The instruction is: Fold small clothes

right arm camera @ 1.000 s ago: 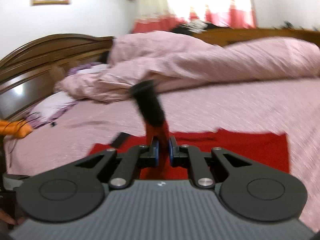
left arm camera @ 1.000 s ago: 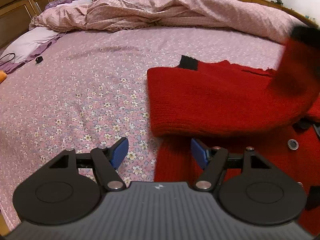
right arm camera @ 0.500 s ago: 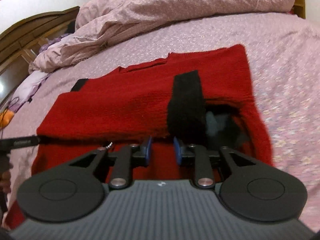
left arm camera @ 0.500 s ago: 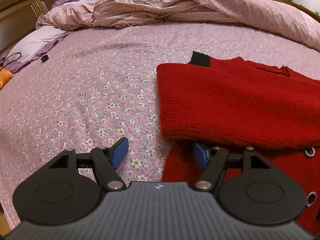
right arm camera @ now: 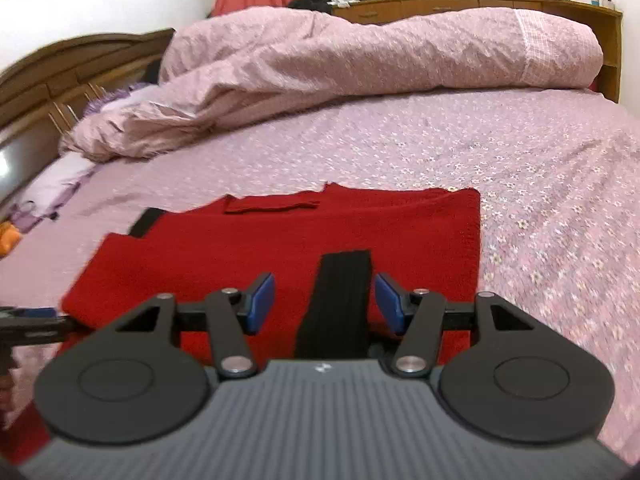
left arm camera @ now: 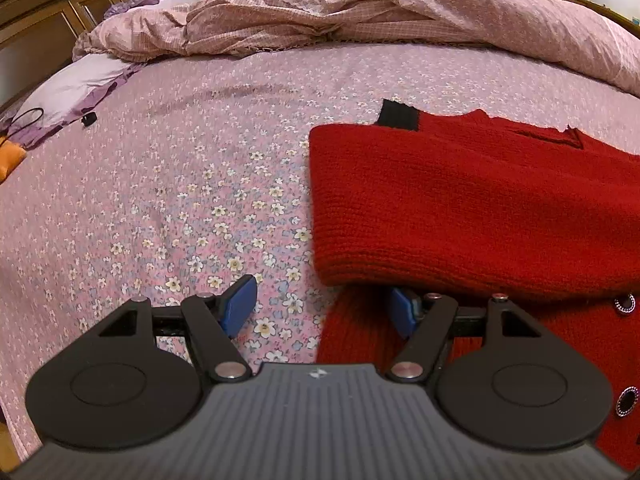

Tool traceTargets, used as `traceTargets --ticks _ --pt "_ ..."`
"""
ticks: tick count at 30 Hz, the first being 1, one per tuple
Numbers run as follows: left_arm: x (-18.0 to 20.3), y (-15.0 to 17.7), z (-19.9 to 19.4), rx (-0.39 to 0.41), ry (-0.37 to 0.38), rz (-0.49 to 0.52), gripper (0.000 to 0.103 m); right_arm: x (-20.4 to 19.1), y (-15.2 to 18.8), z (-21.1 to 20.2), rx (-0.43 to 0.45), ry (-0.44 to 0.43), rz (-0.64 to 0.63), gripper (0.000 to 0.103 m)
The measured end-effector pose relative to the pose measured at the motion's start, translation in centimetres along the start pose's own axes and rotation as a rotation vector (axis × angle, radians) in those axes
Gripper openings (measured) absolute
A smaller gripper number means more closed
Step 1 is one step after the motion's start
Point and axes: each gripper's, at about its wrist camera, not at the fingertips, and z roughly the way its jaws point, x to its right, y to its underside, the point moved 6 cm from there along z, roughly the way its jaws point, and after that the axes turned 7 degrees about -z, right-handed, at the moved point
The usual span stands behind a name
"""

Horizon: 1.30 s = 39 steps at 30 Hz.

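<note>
A floral pink bed carries a red sweater and a rumpled quilt

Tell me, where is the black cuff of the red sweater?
In the right wrist view, the black cuff lies on the red sweater, between the open right gripper's blue fingers.

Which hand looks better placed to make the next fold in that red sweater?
Probably the left. Its tool is open and straddles the left edge of the red sweater, ready to pinch there. The right tool is open too, with the black cuff lying loose between its fingers.
</note>
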Motion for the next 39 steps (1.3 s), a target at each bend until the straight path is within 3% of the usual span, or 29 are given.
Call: traceTargets --ticks 4,8,12,16,22,29,34,39 --pt "0.0 0.1 0.0 -0.001 -0.002 0.003 0.074 0.6 0.1 3.1 -0.056 0.038 -0.03 0.057" --pt "-0.1 0.2 0.1 0.0 -0.002 -0.003 0.076 0.8 0.8 4.5 -0.075 0.01 0.018 0.059" --pt "-0.1 0.2 0.3 0.007 -0.005 -0.007 0.077 -0.4 0.7 4.3 -0.068 -0.029 -0.015 0.055" --pt "-0.1 0.1 0.1 0.017 -0.007 -0.001 0.077 -0.9 0.0 4.0 -0.058 -0.047 -0.015 0.015" --pt "-0.1 -0.1 0.0 0.028 -0.006 0.003 0.077 -3.1 -4.0 1.1 0.058 -0.099 -0.05 0.013" --pt "0.2 0.0 0.3 0.046 -0.017 0.025 0.077 -5.5 -11.7 -1.7 0.185 -0.13 -0.119 0.013" --pt "0.7 0.1 0.2 0.067 -0.041 0.067 0.077 -6.5 -15.9 -2.8 0.263 -0.088 -0.19 0.013" --pt "0.9 0.1 0.3 0.074 -0.041 0.078 0.077 -3.2 -17.4 -3.3 0.294 -0.019 -0.123 0.013"
